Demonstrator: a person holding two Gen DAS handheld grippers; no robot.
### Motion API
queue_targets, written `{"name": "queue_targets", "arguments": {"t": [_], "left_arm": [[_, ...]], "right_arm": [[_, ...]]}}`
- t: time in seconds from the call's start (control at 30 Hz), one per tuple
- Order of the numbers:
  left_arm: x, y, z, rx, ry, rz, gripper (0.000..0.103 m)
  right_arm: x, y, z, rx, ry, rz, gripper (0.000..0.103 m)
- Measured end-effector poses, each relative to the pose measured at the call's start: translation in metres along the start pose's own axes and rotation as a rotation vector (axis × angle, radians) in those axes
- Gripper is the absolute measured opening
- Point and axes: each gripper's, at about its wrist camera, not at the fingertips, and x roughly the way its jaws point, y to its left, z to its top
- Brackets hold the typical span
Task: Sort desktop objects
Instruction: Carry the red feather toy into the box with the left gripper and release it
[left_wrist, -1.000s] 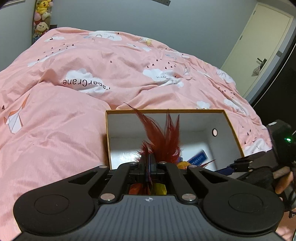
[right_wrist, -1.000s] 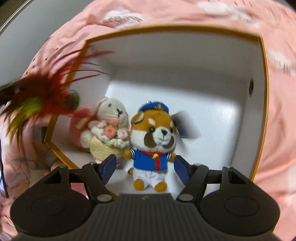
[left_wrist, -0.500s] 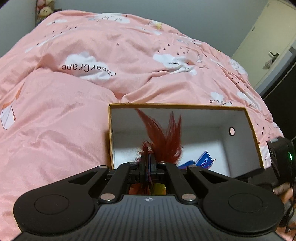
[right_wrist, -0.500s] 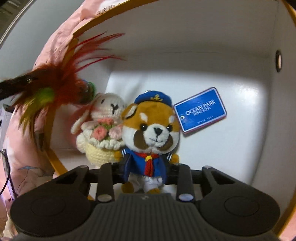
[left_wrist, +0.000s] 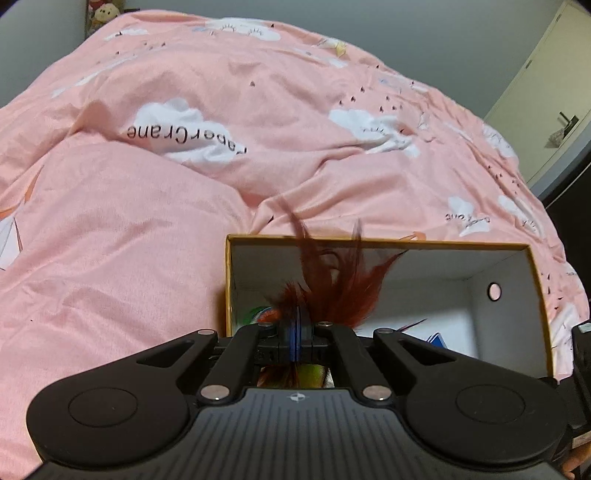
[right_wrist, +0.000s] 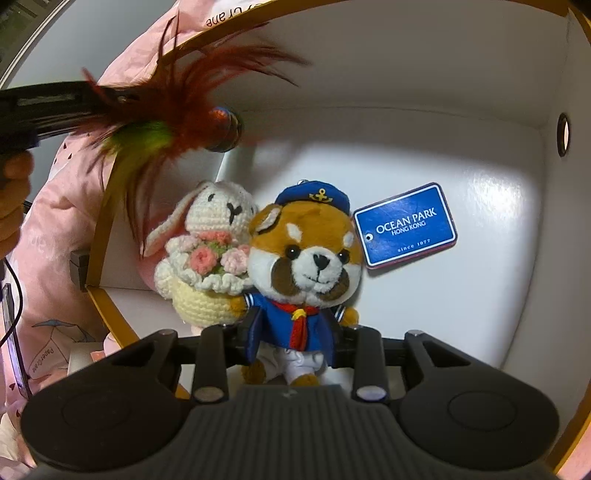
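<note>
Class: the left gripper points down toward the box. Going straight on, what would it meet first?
Probably the inside of the white box, near its left wall; the left gripper carries the feather toy ahead. Depth unclear.

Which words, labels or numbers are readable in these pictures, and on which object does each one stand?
"OCEAN PARK HONG KONG", with "since 1977" below: on the blue tag beside the sailor plush.
"PaperCrane": on a white cloud of the pink duvet, upside down in the left wrist view.
"PaperCrane": again on the duvet at the lower left of the right wrist view.
A smaller cloud print is only partly legible.
</note>
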Motion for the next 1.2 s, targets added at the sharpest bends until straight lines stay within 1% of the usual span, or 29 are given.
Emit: {"name": "queue_targets", "arguments": {"t": [0.07,0.17,0.27,0.33,0.4,0.47,0.53,0.63,0.67,0.7,0.73,0.77,0.83,0.87,0.9,1.0,1.03,1.07,1.1,1.2], "left_arm": [[0.001,0.001,0.000,0.003,0.001,0.009,0.000],[-0.002,-0.001,-0.001,0.026,-0.008,0.045,0.001],[-0.011,-0.003,-0.002,0.035,-0.024,0.033,0.002],[-0.017,-0.006,-0.005,0.054,-0.037,0.021,0.005],[-0.021,-0.011,-0.007,0.091,-0.037,0.016,0.021],[-0.021,-0.018,-0.011,0.141,-0.032,0.030,0.024],[-0.018,-0.026,-0.016,0.204,-0.023,0.061,0.027],[-0.010,-0.037,-0.024,0.272,-0.014,0.077,0.035],[-0.006,-0.041,-0.025,0.291,-0.012,0.077,0.039],[-0.003,-0.043,-0.026,0.303,-0.012,0.077,0.047],[0.003,-0.045,-0.026,0.314,-0.013,0.079,0.051],[0.007,-0.046,-0.026,0.318,-0.015,0.087,0.052],[0.017,-0.046,-0.025,0.318,-0.013,0.121,0.052],[0.020,-0.045,-0.024,0.316,-0.010,0.133,0.049],[0.023,-0.044,-0.023,0.312,-0.006,0.136,0.033],[0.028,-0.040,-0.020,0.291,0.007,0.110,0.007],[0.027,-0.039,-0.020,0.289,-0.002,0.108,0.006],[0.026,-0.039,-0.019,0.289,-0.011,0.107,0.001],[0.023,-0.039,-0.018,0.284,-0.020,0.102,0.001],[0.013,-0.035,-0.013,0.233,-0.034,0.036,0.000]], "right_arm": [[0.001,-0.003,0.002,0.009,-0.002,0.007,0.037],[0.003,-0.005,0.005,0.032,0.000,0.024,0.040],[0.004,-0.005,0.005,0.040,0.000,0.024,0.040],[0.005,-0.002,0.003,0.035,-0.001,0.016,0.040],[0.007,0.003,-0.001,0.027,-0.002,0.008,0.040],[0.004,0.005,-0.003,0.023,-0.004,0.003,0.041],[0.004,0.005,-0.003,0.024,-0.005,0.002,0.041],[0.003,0.004,-0.004,0.026,-0.007,0.003,0.041],[0.003,0.004,-0.004,0.025,-0.008,0.003,0.041],[0.003,0.004,-0.004,0.025,-0.009,0.004,0.041],[0.004,0.004,-0.004,0.026,-0.009,0.004,0.041],[0.004,0.004,-0.004,0.026,-0.009,0.005,0.041],[0.007,0.006,-0.004,0.027,-0.010,0.009,0.041],[0.007,0.006,-0.003,0.027,-0.011,0.011,0.041],[0.001,0.000,-0.005,0.026,-0.012,0.013,0.041],[0.000,-0.001,-0.006,0.025,-0.013,0.016,0.041],[-0.003,-0.003,-0.007,0.023,-0.013,0.017,0.041],[-0.004,-0.003,-0.007,0.023,-0.013,0.018,0.041],[-0.004,-0.003,-0.007,0.023,-0.013,0.018,0.041],[-0.004,-0.003,-0.007,0.024,-0.013,0.018,0.041]]}}
